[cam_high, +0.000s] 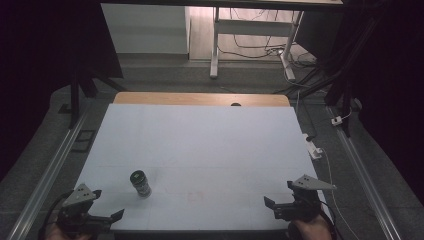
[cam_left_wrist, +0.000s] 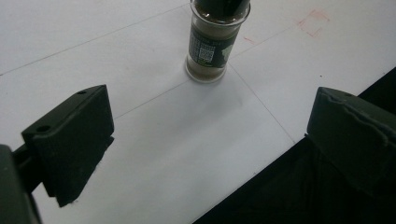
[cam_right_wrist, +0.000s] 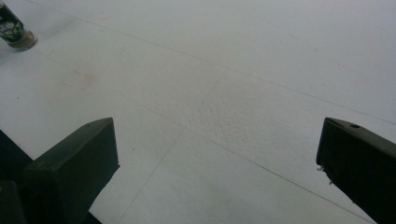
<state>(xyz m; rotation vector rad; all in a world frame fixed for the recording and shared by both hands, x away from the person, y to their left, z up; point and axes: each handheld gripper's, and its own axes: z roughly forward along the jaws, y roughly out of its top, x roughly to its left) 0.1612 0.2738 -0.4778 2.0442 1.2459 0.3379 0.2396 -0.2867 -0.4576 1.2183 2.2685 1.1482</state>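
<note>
Fingers (cam_left_wrist: 70, 144) of both grippers gape empty over the white table (cam_high: 200, 140), spice jar (cam_high: 141, 183) nearby.

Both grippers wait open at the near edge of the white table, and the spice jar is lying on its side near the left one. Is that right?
Not quite: the spice jar stands upright, not on its side, as the left gripper view shows. The rest holds: left gripper and right gripper are open at the white table's near edge.

Small dark-capped spice jar (cam_high: 141, 183), upright, near-left on white table (cam_high: 210, 145)
</note>
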